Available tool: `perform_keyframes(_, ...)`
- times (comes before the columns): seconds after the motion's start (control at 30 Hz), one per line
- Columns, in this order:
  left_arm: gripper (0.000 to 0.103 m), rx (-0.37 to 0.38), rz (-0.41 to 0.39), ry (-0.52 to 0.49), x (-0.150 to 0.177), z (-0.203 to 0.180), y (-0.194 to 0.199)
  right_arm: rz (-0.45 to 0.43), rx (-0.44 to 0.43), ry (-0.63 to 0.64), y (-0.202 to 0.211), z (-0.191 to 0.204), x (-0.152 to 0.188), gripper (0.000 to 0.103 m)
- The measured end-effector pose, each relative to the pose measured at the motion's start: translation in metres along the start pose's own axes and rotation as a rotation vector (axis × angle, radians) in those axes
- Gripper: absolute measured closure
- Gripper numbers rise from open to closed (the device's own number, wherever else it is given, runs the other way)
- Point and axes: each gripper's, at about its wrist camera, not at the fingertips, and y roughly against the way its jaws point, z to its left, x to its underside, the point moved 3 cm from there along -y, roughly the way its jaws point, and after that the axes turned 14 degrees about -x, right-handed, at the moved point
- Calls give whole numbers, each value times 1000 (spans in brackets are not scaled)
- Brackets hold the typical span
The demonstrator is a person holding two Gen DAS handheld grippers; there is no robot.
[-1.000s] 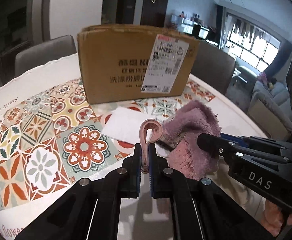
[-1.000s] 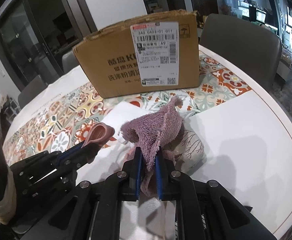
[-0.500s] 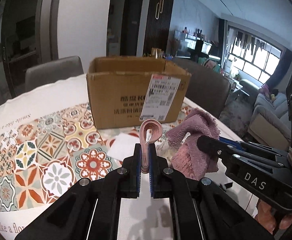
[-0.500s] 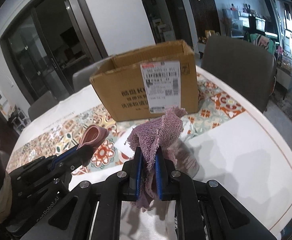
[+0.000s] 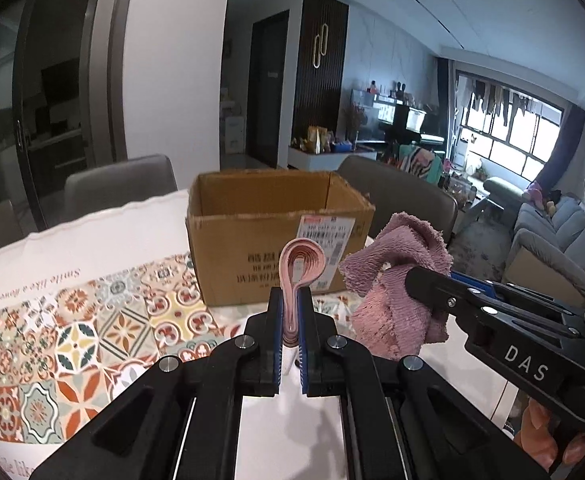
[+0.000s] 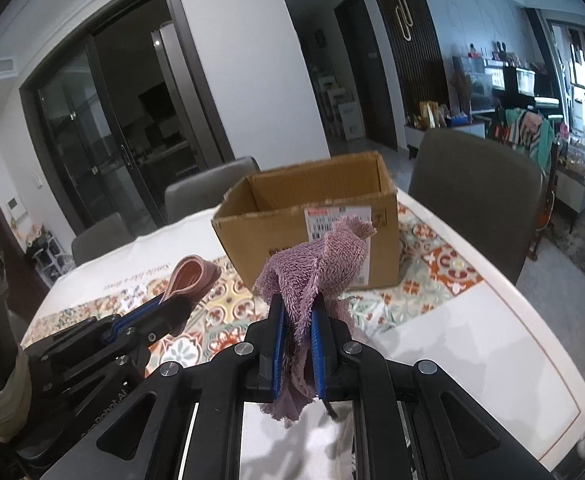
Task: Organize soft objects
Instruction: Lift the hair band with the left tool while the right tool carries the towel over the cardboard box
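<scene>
the left gripper [image 5: 290, 308] pinches a floppy pink folded cloth [image 5: 301, 268] at frame centre, the right gripper [image 6: 295, 322] clamps a light, limp purple towel [image 6: 316, 260] mid-bunch, both raised before the open cardboard box [image 5: 268, 240] whose near wall blocks a straight push.

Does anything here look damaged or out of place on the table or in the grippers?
Only small things. The cardboard box has a ragged, torn top rim with no flaps. The purple towel hangs bunched and frayed from the right gripper. Nothing is spilled.
</scene>
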Motion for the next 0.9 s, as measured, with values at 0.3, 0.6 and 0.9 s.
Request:
perform_keyframes(0.3, 95, -20, -65, -6, -26, 3, 12, -64, -14, 28, 13, 8, -27, 90)
perform_keyframes(0.6, 95, -29, -123, -12, -51, 6, 11, -114, -14, 73, 15, 15, -53, 90)
perform_keyframes(0.9, 95, -40, -164, -23, -76, 11, 0, -158, -10, 109, 12, 18, -79, 90)
